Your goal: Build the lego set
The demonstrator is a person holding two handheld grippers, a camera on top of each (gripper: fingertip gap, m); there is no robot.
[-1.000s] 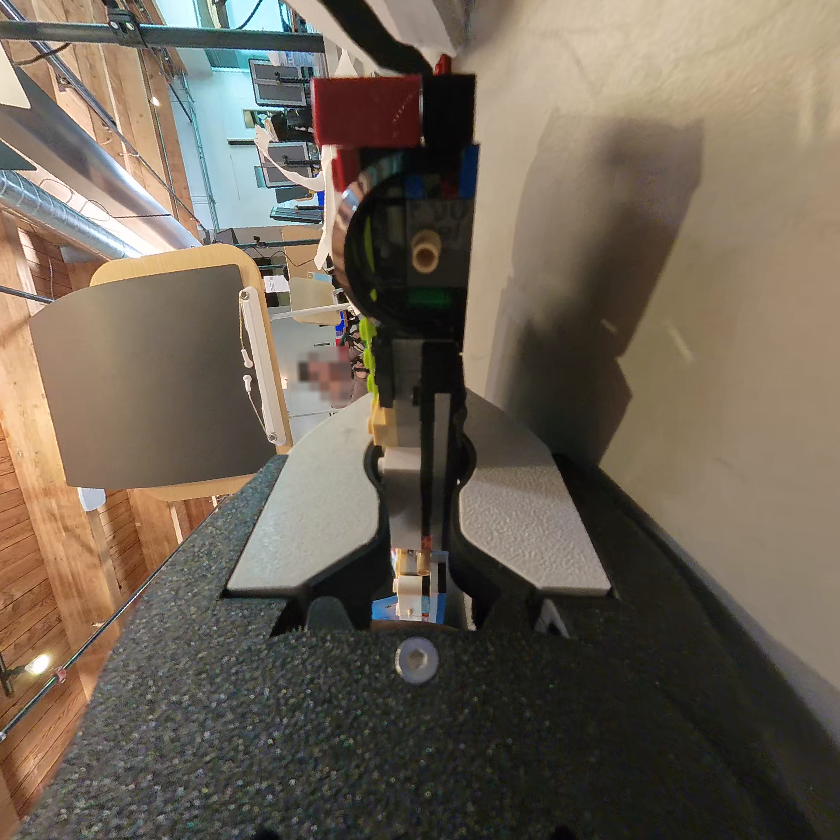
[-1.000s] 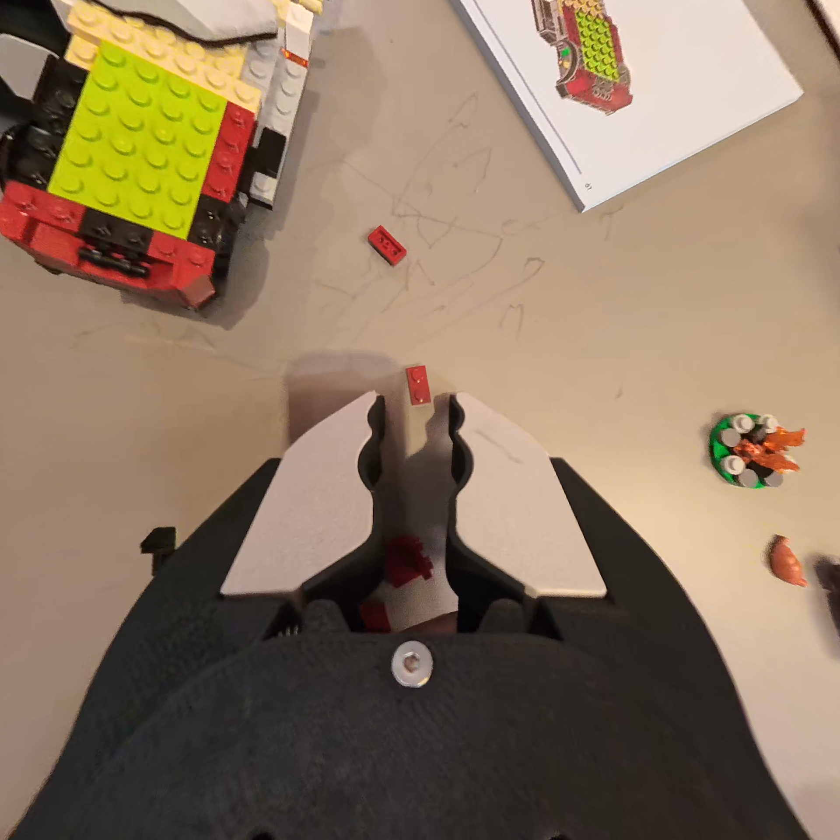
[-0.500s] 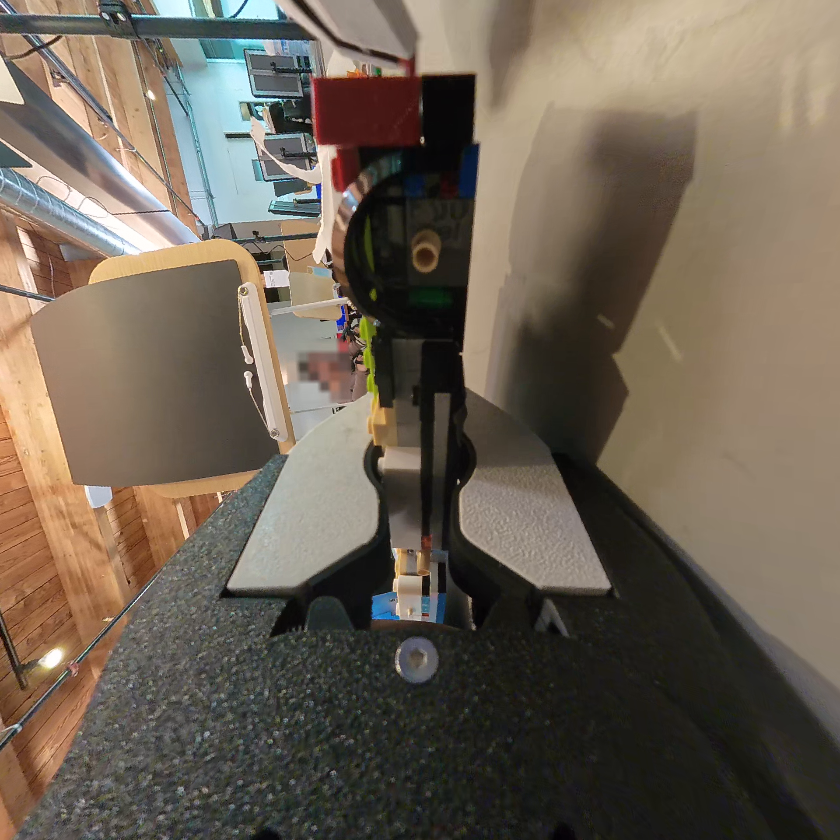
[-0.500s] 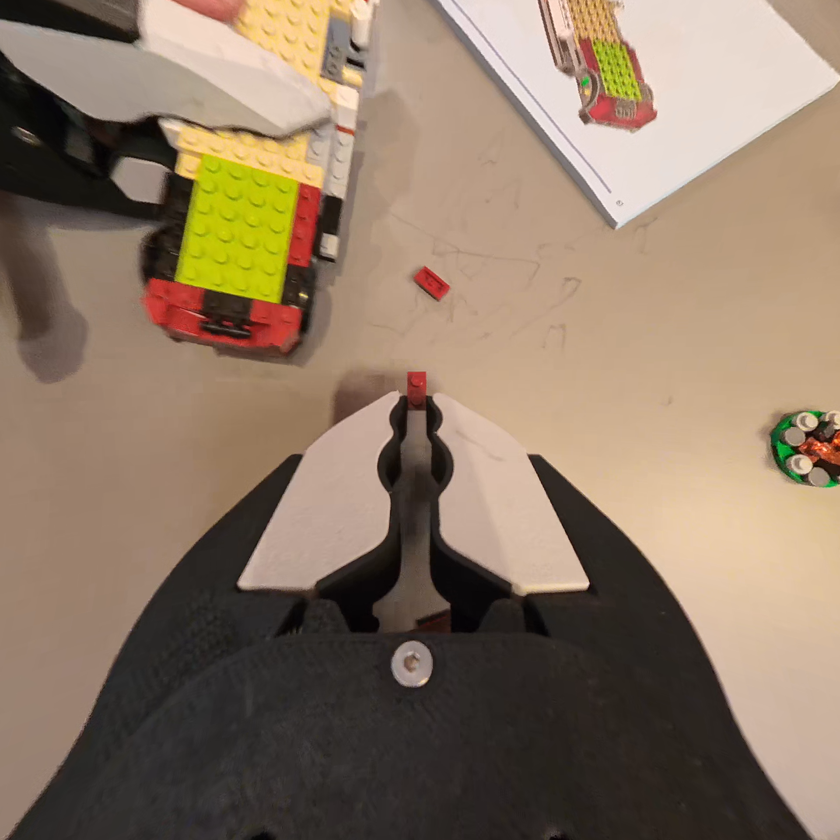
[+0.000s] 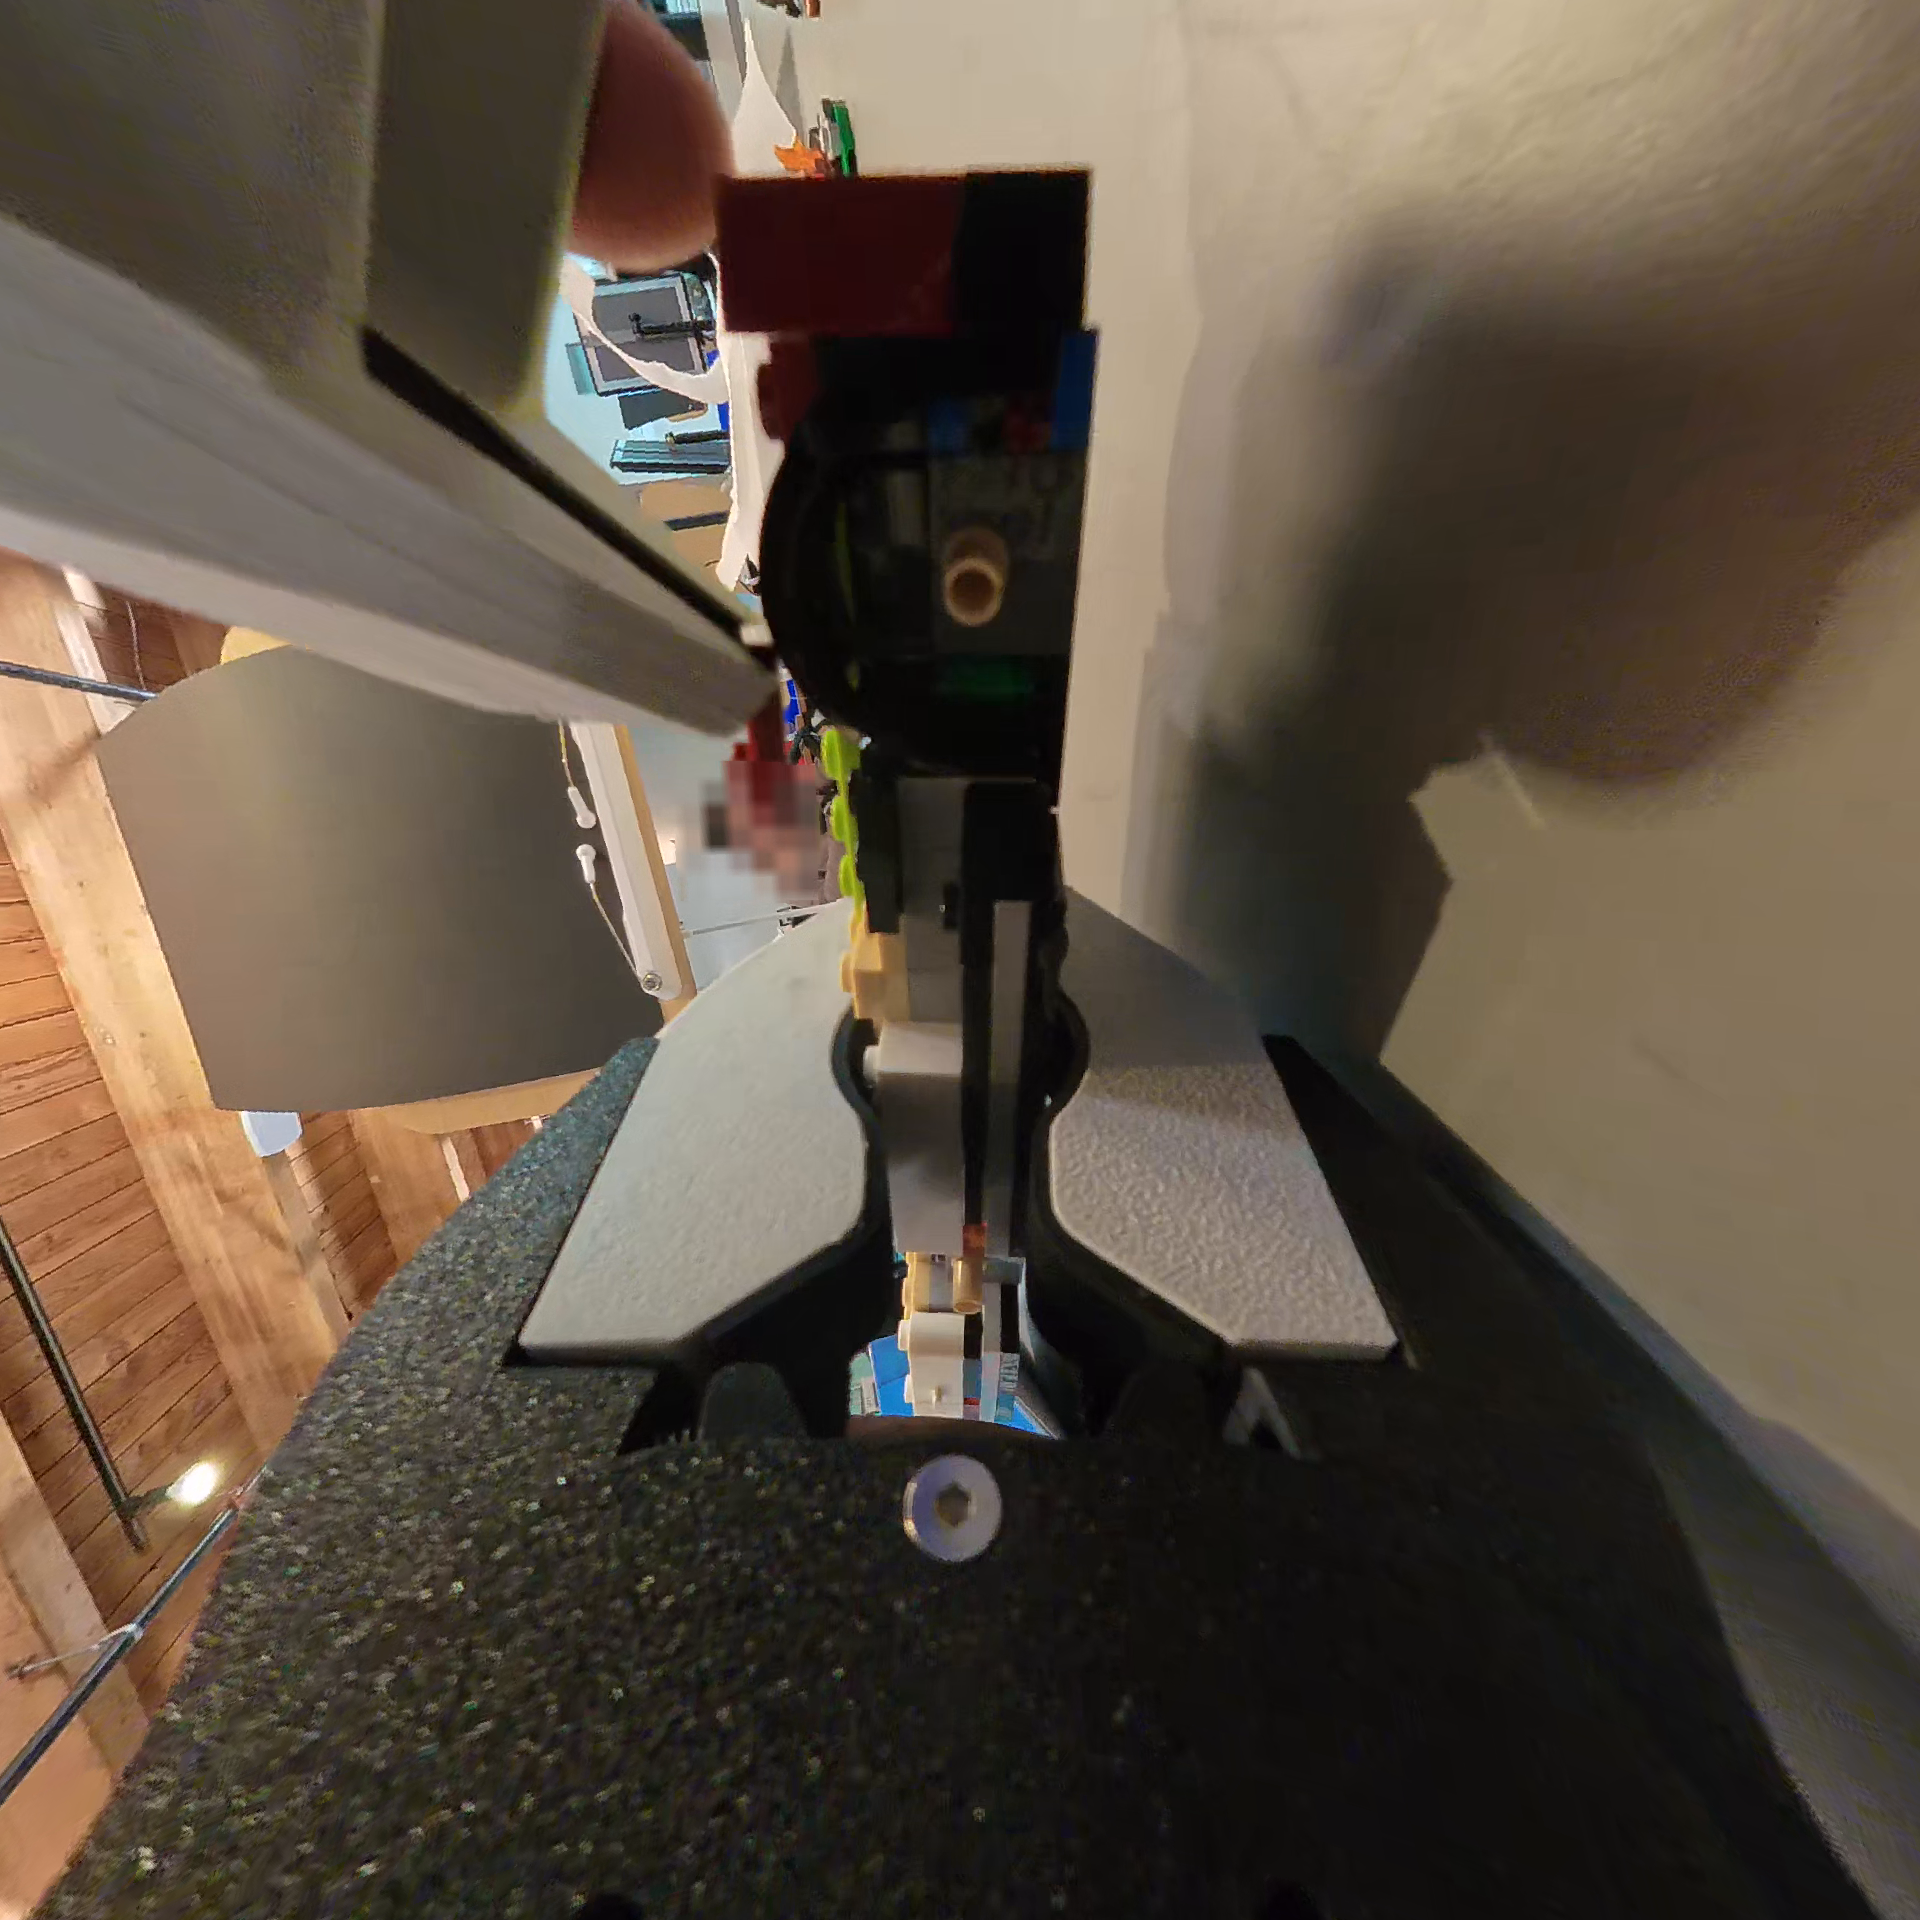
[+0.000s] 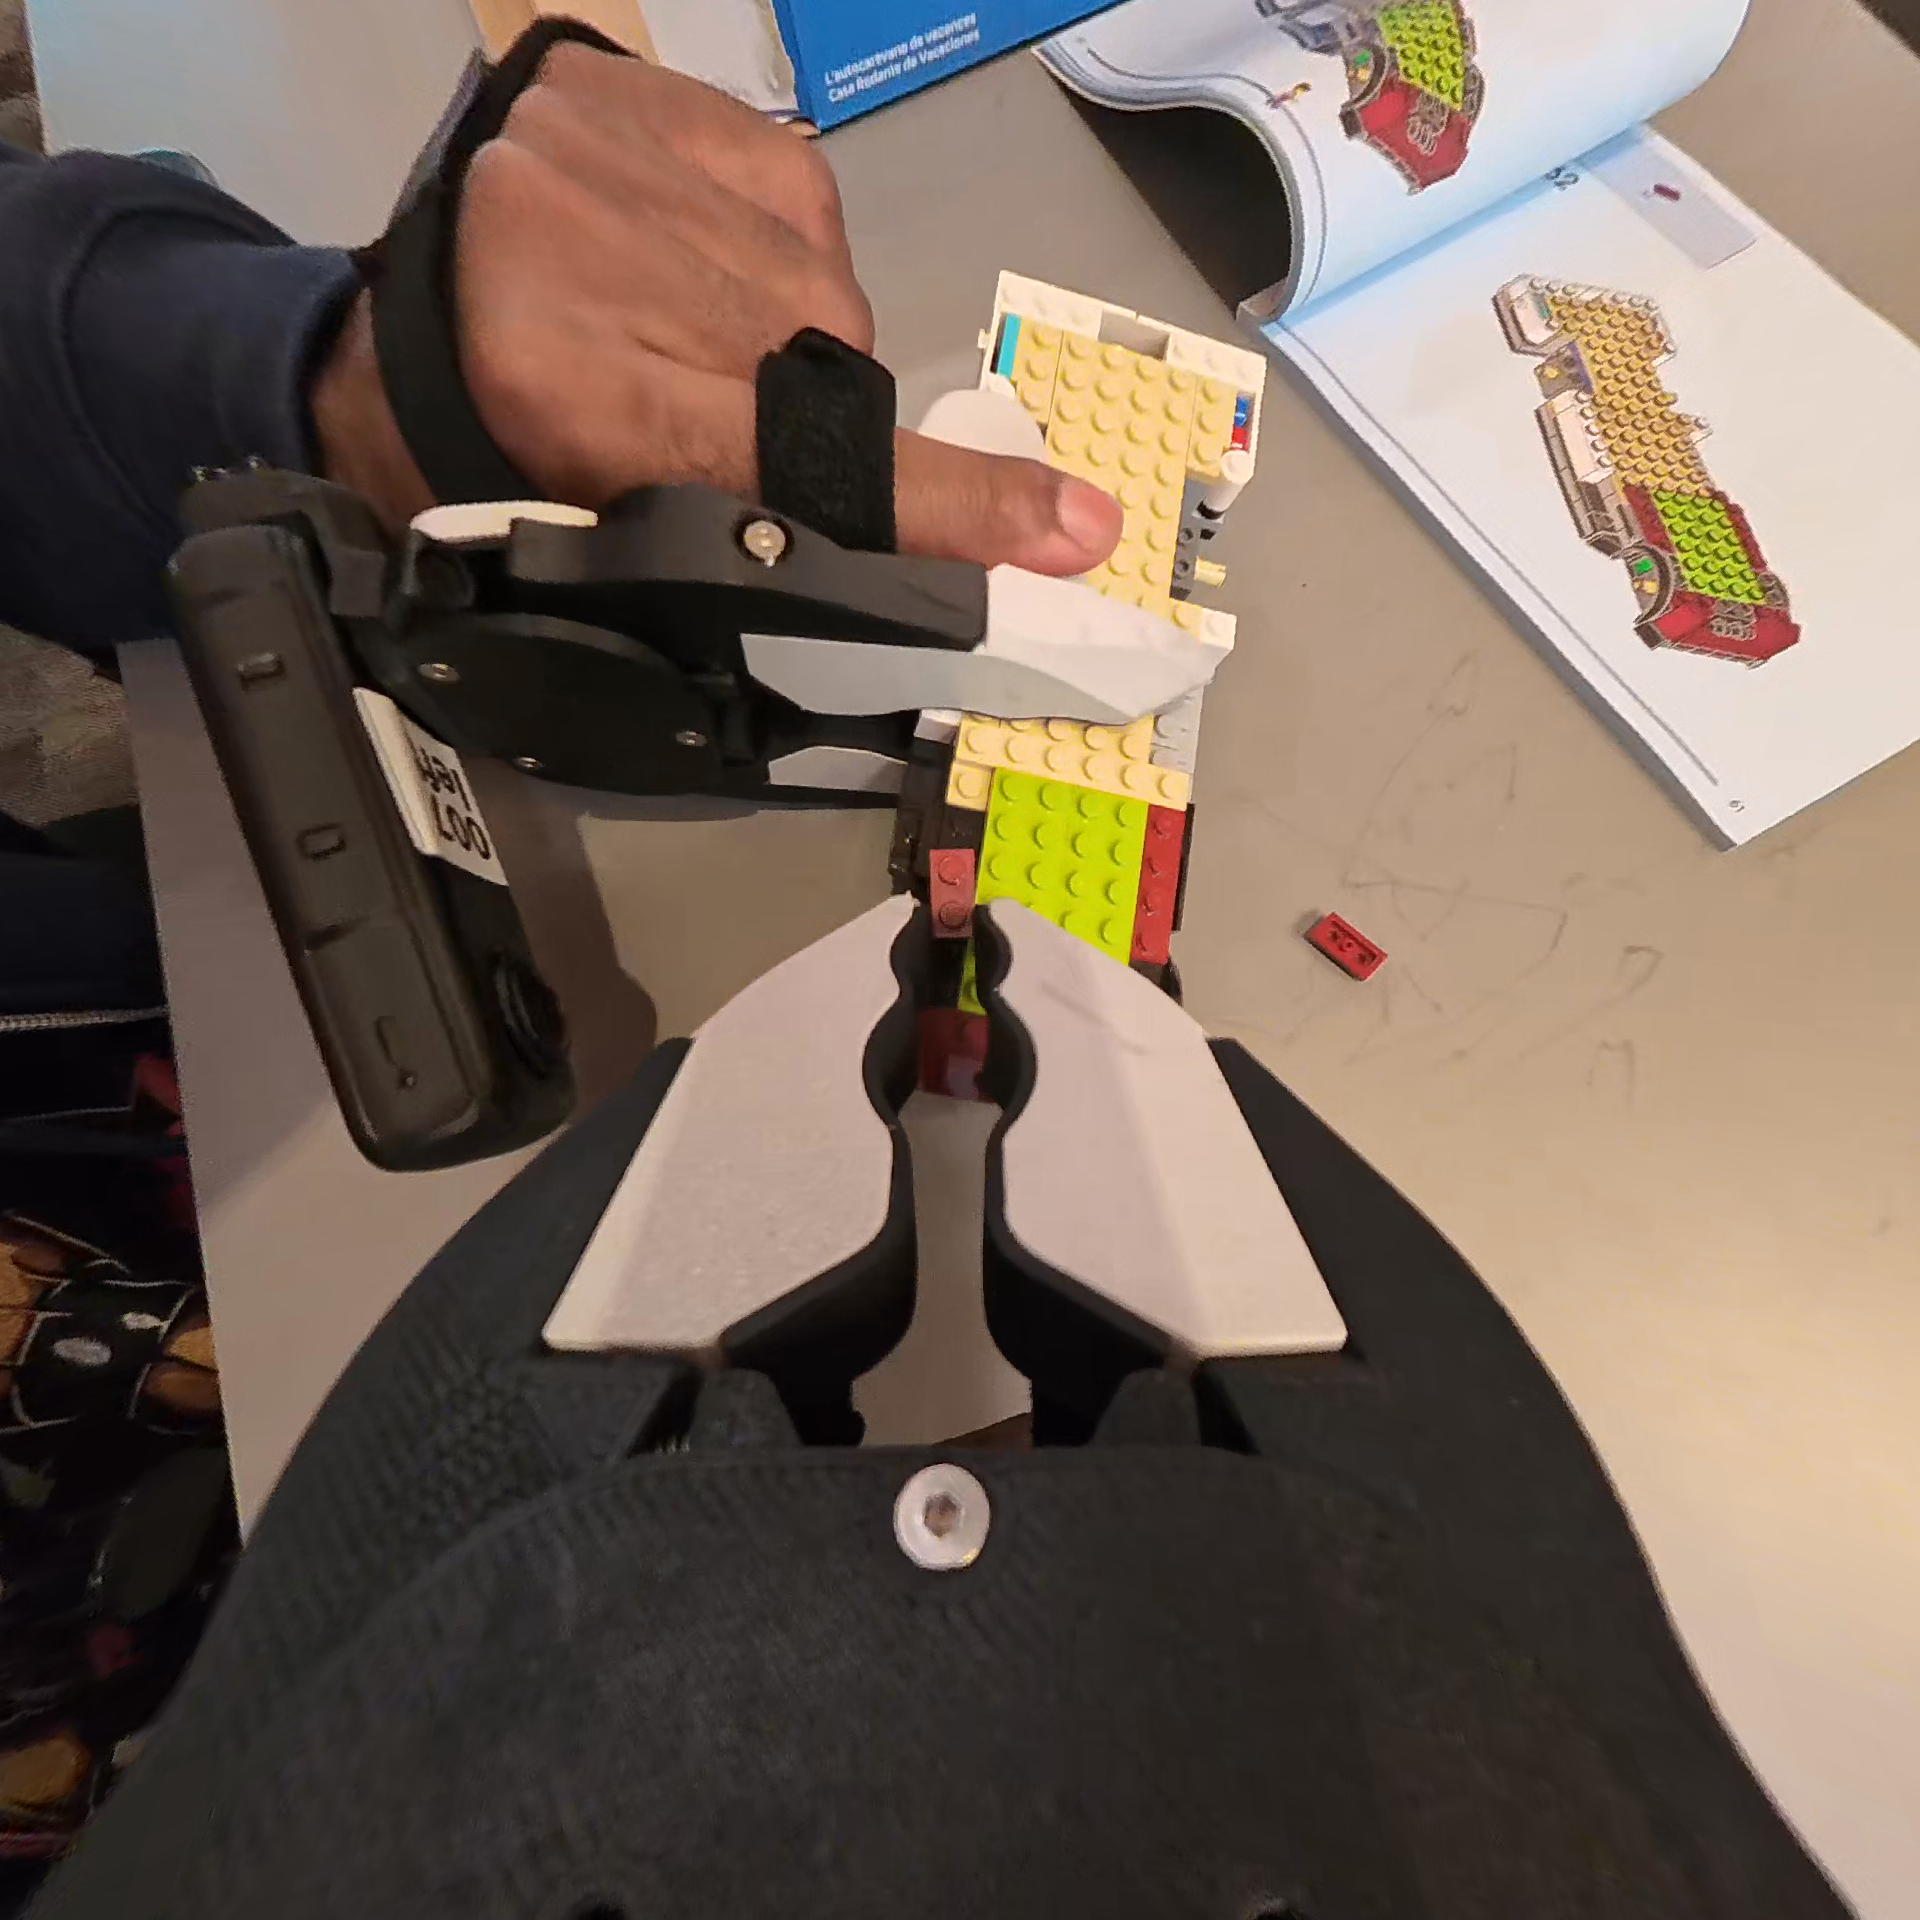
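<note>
**Small red brick held over a toy-brick vehicle**

A small red brick (image 6: 953, 891) is pinched by the right tongs (image 6: 951, 914) above the toy vehicle (image 6: 1081, 727), which is clamped by the left tongs (image 5: 956, 997). The scribbled grey bench (image 6: 1455, 1143) also carries a loose red brick (image 6: 1344, 945), an open booklet (image 6: 1558, 416) and a blue box (image 6: 914, 52).

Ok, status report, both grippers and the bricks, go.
Left gripper clamped across brick model. Right gripper pinching small red plate at model's left edge. Spare red plate loose on table.
</note>
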